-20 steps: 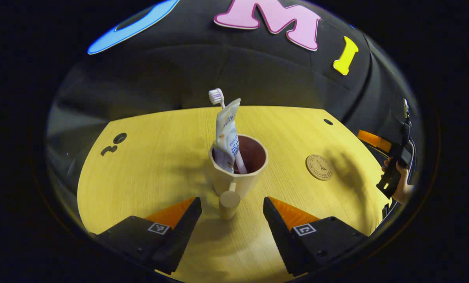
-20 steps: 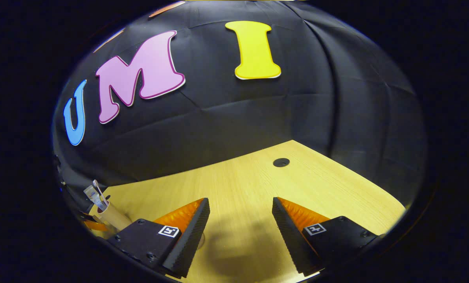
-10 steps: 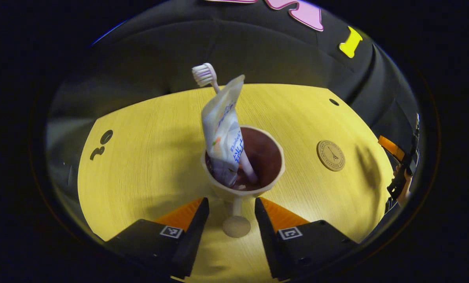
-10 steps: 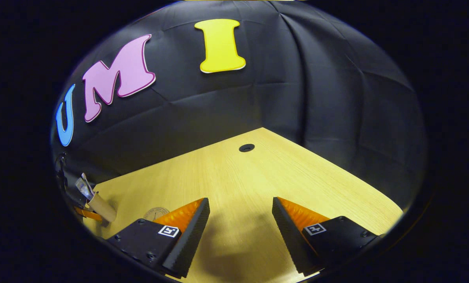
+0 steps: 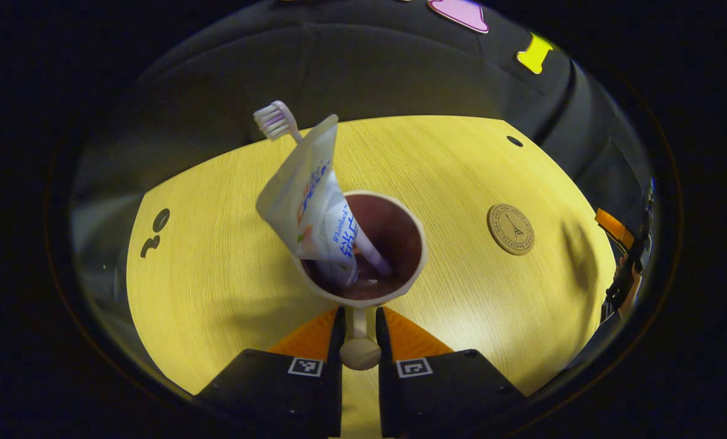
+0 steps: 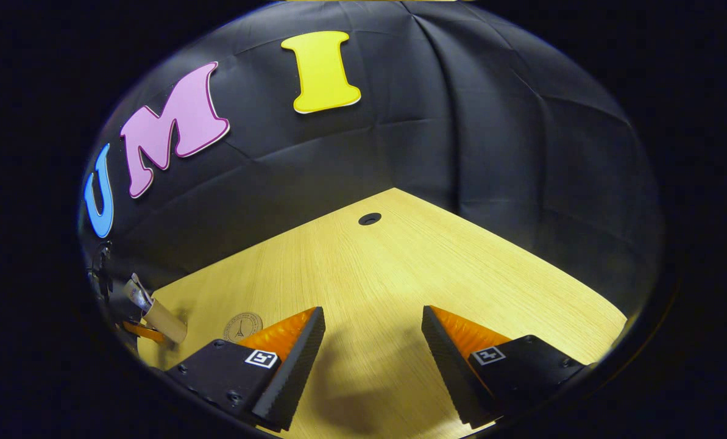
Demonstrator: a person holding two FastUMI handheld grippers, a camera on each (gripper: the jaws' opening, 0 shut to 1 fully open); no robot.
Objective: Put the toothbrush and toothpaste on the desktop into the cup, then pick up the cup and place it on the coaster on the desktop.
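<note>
A cream cup (image 5: 400,207) with a dark inside stands on the wooden desktop (image 5: 217,256), seen from above in the left gripper view. A white toothpaste tube (image 5: 308,195) and a toothbrush (image 5: 275,120) lean out of it to the upper left. My left gripper (image 5: 358,332) is shut on the cup's handle (image 5: 359,347), both fingers pressed to it. A round brown coaster (image 5: 510,220) lies to the cup's right. In the right gripper view my right gripper (image 6: 372,341) hangs open over bare desktop, with the cup (image 6: 164,320) and coaster (image 6: 241,325) small at the far left.
Cable holes (image 5: 156,222) pierce the desktop at the left, and another hole (image 5: 514,141) sits near the far right corner. The other gripper and a hand (image 5: 625,274) show at the right edge of the left gripper view. Black cloth walls close the desk's far sides.
My left gripper moved in over the cup and shut on its handle; it was open a second ago. The right gripper swung slightly, still open.
</note>
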